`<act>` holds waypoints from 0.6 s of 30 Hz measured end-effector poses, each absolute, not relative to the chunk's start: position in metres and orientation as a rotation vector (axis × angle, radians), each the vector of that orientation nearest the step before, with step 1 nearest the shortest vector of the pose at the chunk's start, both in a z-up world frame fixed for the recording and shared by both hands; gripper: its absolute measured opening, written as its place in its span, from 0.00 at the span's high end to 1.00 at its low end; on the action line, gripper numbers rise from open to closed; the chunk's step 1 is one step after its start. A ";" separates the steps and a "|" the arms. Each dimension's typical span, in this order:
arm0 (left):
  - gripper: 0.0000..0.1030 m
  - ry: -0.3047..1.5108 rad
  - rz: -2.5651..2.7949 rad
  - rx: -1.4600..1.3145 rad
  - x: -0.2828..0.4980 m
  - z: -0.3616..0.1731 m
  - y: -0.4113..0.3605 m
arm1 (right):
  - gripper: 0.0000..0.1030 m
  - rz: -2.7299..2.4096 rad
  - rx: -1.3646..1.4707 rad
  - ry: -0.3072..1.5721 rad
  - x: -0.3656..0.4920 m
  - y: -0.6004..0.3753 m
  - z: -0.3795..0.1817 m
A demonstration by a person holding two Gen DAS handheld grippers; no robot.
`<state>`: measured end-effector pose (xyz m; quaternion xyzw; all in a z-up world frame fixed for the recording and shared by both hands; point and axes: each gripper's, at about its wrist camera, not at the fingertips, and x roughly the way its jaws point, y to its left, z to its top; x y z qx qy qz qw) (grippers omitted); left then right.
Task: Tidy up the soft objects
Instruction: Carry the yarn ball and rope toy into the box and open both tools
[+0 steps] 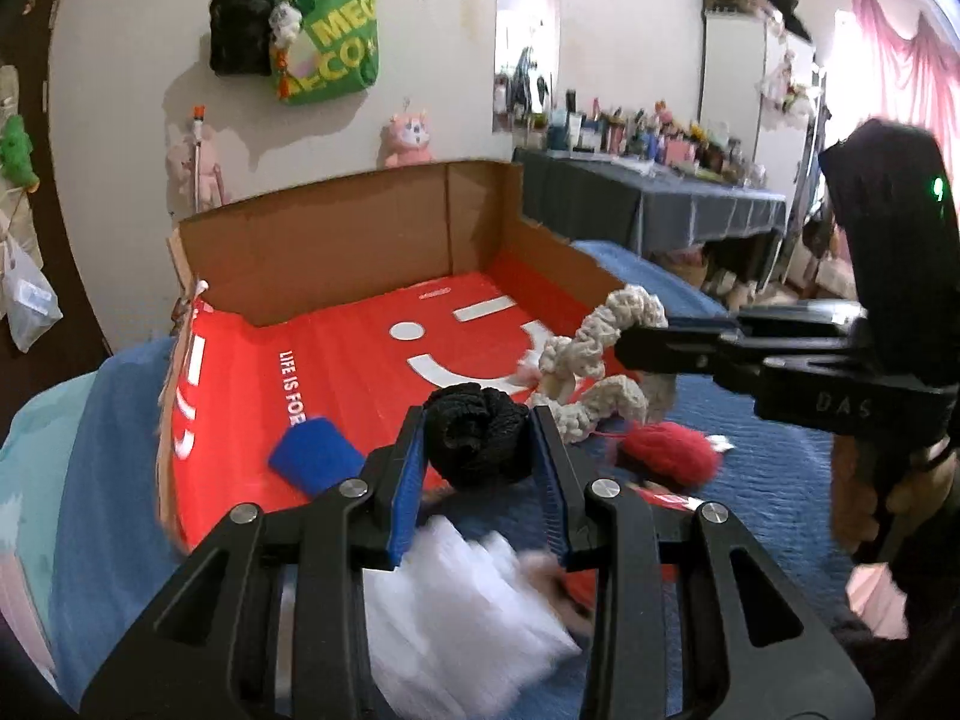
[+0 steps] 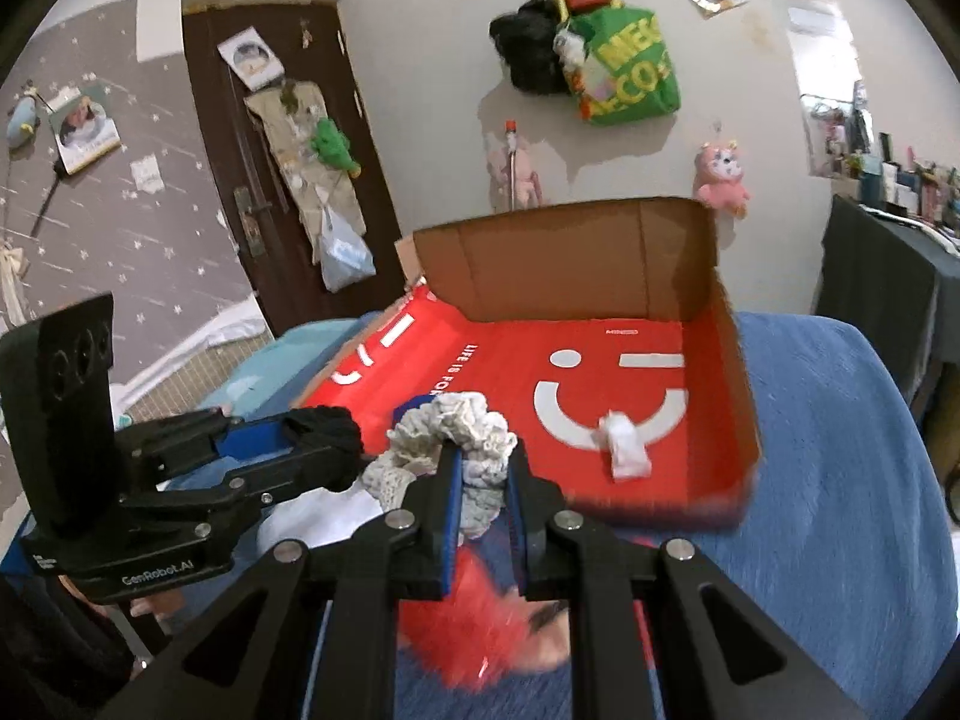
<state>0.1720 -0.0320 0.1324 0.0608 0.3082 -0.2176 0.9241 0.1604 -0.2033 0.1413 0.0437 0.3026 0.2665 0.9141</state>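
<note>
A green tote bag [image 2: 630, 66] and pink plush toy [image 2: 723, 177] hang on the wall beside a brown door [image 2: 288, 168].

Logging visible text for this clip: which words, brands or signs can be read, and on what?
"LIFE IS FO…", cut off: red box floor
"GenRobot.AI": left tool body
"DAS": right tool body
"MEG… / …ECO…", partial: green bag
Small print near the box's back wall: too small to read.
Wall posters: blurred.
</note>
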 end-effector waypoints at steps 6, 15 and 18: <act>0.69 0.743 -0.454 0.162 0.227 0.112 -0.033 | 0.86 0.579 0.017 0.748 0.233 -0.188 0.134; 0.69 0.856 -0.485 0.209 0.267 0.082 -0.038 | 0.86 0.576 -0.051 0.983 0.309 -0.177 0.094; 0.69 0.890 -0.509 0.211 0.274 0.078 -0.039 | 0.85 0.573 -0.057 1.029 0.318 -0.177 0.086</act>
